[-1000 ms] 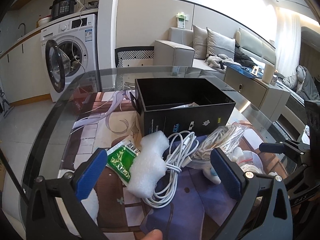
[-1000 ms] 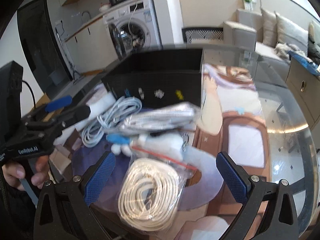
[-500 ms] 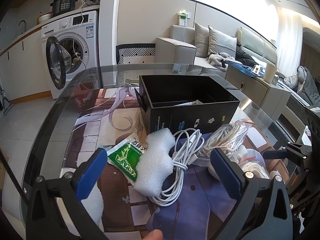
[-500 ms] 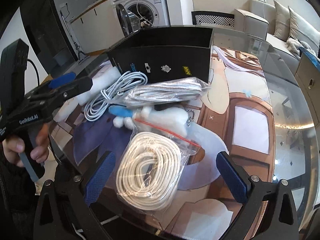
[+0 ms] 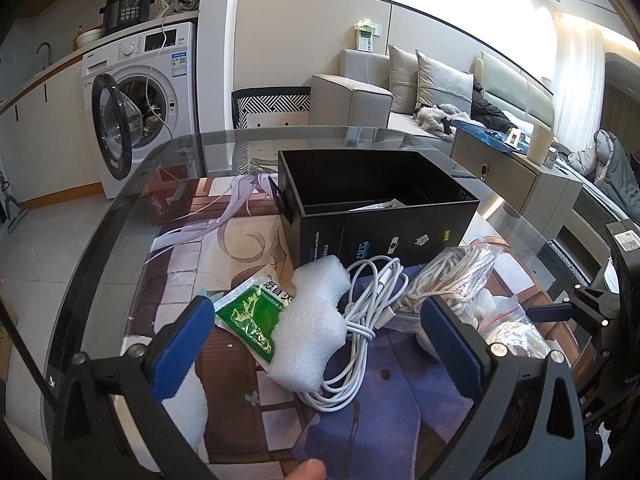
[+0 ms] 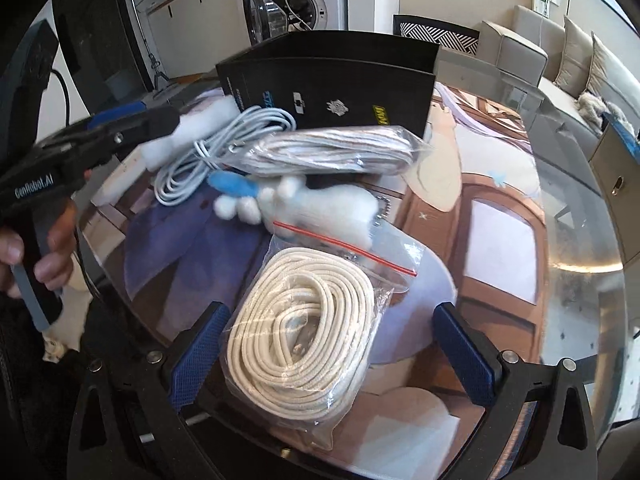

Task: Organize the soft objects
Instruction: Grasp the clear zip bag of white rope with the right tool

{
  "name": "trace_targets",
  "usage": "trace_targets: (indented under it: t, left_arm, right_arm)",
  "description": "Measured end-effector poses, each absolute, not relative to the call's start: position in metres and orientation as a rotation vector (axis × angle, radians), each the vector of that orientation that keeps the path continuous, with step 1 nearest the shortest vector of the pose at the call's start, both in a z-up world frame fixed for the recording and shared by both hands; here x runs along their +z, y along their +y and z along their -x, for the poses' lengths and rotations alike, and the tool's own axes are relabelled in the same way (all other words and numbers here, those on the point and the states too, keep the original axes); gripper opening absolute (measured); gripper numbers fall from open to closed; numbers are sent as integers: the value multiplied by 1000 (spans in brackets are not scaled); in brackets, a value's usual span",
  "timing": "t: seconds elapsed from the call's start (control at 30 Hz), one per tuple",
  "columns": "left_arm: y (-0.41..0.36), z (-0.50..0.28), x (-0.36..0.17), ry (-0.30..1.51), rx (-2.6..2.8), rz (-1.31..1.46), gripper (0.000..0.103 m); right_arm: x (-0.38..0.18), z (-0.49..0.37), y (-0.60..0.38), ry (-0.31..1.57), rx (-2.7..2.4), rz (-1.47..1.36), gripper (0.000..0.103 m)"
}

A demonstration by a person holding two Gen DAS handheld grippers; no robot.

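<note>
Here the desk, a round glass top over a printed mat, carries the whole clutter, and over the last second both views have drawn back and risen slightly, so more of it shows. The open black box stands straight ahead of the left claw, beyond the pile; it holds little so far. Nearer, between that claw's wide-spread fingers, lie the foam piece, the white cable and the green packet. The right claw, equally wide and empty, hovers over the bagged cord coil, with the white plush toy and a second bagged cord bundle ahead. Nothing has been lifted; the withdrawal suggests a choice of the first item, not a grasp.
</note>
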State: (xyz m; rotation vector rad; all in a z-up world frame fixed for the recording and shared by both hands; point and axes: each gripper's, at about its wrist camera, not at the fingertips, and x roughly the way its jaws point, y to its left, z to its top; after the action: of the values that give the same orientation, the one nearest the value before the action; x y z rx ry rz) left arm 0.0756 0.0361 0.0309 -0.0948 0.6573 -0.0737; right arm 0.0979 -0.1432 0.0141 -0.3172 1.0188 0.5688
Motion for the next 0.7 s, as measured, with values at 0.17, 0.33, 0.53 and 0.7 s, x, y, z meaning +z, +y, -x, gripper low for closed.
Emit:
trace_targets:
  t: [0.17,0.33,0.53,0.7]
  left_arm:
    - [36,-76,30,660,-73,92,103]
    - [34,-75,28,658,-76,87,103]
    - [33,-75,28,657,-77,87,103]
    - [32,-75,28,658,-77,87,103]
  right_arm:
    - [12,-100,-146,1008,534,334,102]
    - [11,-100,-148,1001,540,336,102]
    - [11,-96,-150,997,558,350,101]
    - [19,-86,-148,980,605,362,66]
